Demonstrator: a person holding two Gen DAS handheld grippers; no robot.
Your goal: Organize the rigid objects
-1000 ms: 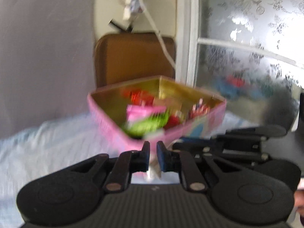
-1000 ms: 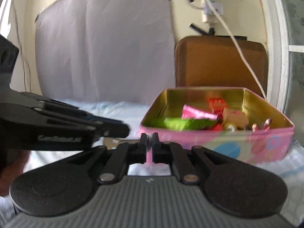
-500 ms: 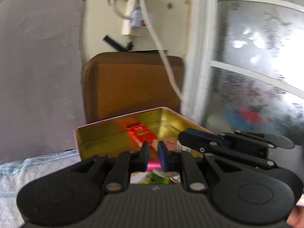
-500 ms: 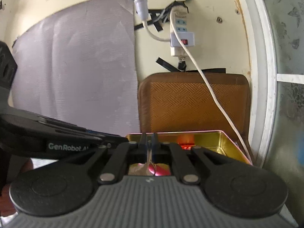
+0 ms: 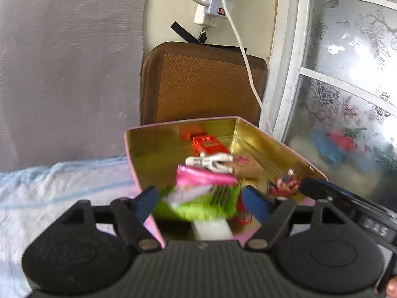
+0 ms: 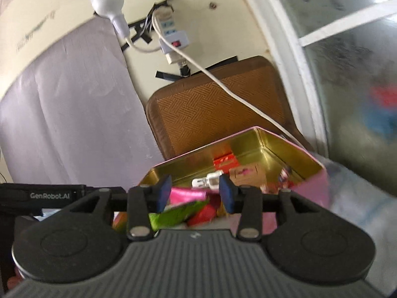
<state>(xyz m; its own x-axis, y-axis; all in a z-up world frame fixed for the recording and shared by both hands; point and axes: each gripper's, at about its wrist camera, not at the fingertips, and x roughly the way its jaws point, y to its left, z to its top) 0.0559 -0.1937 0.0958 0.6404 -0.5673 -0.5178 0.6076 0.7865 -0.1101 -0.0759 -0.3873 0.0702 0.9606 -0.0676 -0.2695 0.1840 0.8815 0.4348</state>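
A pink tin with a gold inside (image 5: 153, 149) (image 6: 310, 183) stands on a pale blue cloth. It holds a pink packet (image 5: 203, 177), a green packet (image 5: 196, 203) (image 6: 178, 213), a red box (image 5: 208, 144) (image 6: 224, 161), a white clip-like piece (image 5: 211, 162) (image 6: 208, 180) and a tan box (image 5: 245, 166). My left gripper (image 5: 201, 202) is open above the tin's near side, empty. My right gripper (image 6: 196, 195) is open over the tin, empty. The right gripper shows at the right edge of the left wrist view (image 5: 347, 203).
A brown woven cushion (image 5: 203, 84) (image 6: 218, 109) leans on the wall behind the tin. A white cable (image 5: 238, 37) hangs from a power strip (image 6: 171, 37). A frosted window (image 5: 347, 87) is on the right, a grey sheet (image 5: 69, 69) on the left.
Both grippers were shut and have opened over the tin. A white clip-like piece and packets now lie in the tin. The views have tipped down toward it.
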